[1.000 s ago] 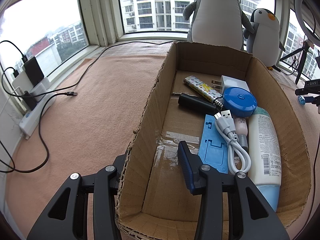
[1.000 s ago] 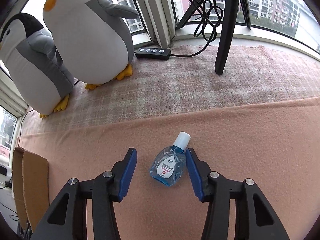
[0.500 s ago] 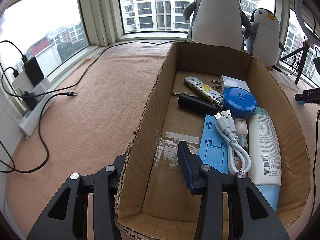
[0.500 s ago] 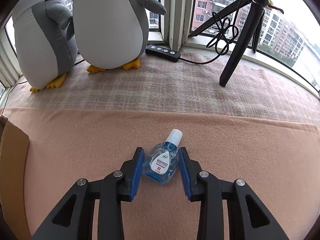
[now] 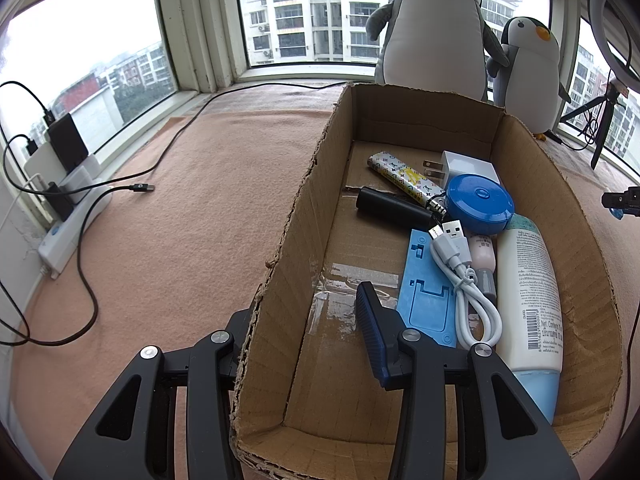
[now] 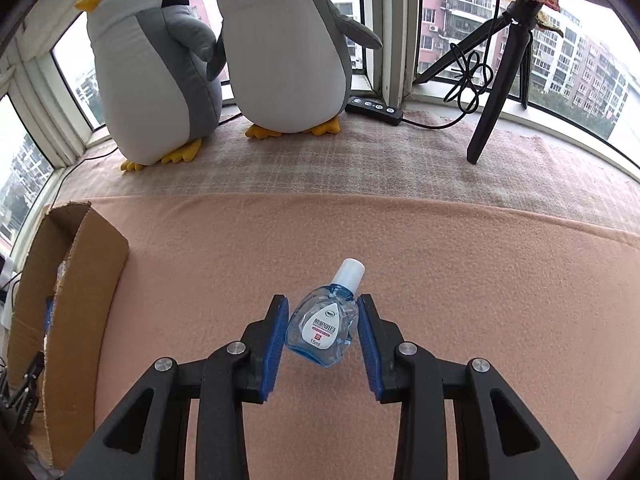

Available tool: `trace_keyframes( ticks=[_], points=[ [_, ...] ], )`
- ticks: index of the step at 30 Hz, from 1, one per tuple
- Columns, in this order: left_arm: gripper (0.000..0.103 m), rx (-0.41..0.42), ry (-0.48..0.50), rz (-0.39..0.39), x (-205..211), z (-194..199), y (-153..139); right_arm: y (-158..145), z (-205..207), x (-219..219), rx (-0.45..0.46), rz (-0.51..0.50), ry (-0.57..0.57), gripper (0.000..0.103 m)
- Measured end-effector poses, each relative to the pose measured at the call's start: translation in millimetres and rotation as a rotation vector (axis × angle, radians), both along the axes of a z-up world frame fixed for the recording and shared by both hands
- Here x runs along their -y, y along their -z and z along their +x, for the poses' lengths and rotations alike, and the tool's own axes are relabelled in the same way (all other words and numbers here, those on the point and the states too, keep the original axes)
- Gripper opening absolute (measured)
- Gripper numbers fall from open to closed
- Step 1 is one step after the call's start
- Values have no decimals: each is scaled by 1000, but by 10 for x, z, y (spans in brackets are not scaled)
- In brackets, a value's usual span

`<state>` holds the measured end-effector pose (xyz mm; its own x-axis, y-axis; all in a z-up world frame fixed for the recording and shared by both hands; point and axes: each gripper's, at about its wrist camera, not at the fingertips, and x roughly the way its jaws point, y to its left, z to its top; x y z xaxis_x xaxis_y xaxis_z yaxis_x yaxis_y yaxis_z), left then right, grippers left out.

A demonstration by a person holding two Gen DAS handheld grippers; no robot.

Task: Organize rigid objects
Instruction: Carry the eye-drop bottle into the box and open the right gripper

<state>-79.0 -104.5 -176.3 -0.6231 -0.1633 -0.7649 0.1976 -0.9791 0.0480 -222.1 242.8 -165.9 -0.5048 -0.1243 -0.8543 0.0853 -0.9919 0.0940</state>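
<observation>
The right hand-held gripper (image 6: 322,340) has its blue-padded jaws closed on the eye-drop bottle (image 6: 320,330). The left pad touches the bottle's side; contact at the right pad cannot be confirmed. The bottle is tilted, white cap pointing away, above the pink blanket (image 6: 460,280). The cardboard box (image 6: 76,280) stands to the left of it, near the blanket's left edge. Beyond the blanket's far edge lies a checked cloth (image 6: 380,168), which carries two plush penguins (image 6: 280,52), a black control box (image 6: 374,110) and a tripod (image 6: 504,72) against the window.

The left hand-held gripper (image 5: 308,320) is spread wide and straddles the box's left wall (image 5: 288,260): the right finger (image 5: 372,332) is inside the box, the left finger outside. No contact with the wall is confirmed. Along the box's right side, from near to far, lie a lotion bottle (image 5: 528,300), a white USB cable (image 5: 468,280), a blue phone stand (image 5: 428,292), a black cylinder (image 5: 388,206), a blue round case (image 5: 480,202), a patterned stick (image 5: 404,178) and a white plug adapter (image 5: 464,168). A power strip (image 5: 76,220) sits at the blanket's left edge.
</observation>
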Motion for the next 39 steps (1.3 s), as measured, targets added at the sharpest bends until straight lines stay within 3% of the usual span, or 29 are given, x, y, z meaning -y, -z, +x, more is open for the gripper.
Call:
trace_keyframes(
  ticks=[16,30,39],
  points=[
    [43,-1,-2,-2,8,-9,-6,-656,426,1271,-109,-56,-279,32],
    [42,-1,-2,-2,6,-7,-5,-570,446,2018,-98,-53,-402,32],
    [42,-1,-2,-2,6,-6,-5,-469,364,2216,-80,-53,-420,32]
  ],
)
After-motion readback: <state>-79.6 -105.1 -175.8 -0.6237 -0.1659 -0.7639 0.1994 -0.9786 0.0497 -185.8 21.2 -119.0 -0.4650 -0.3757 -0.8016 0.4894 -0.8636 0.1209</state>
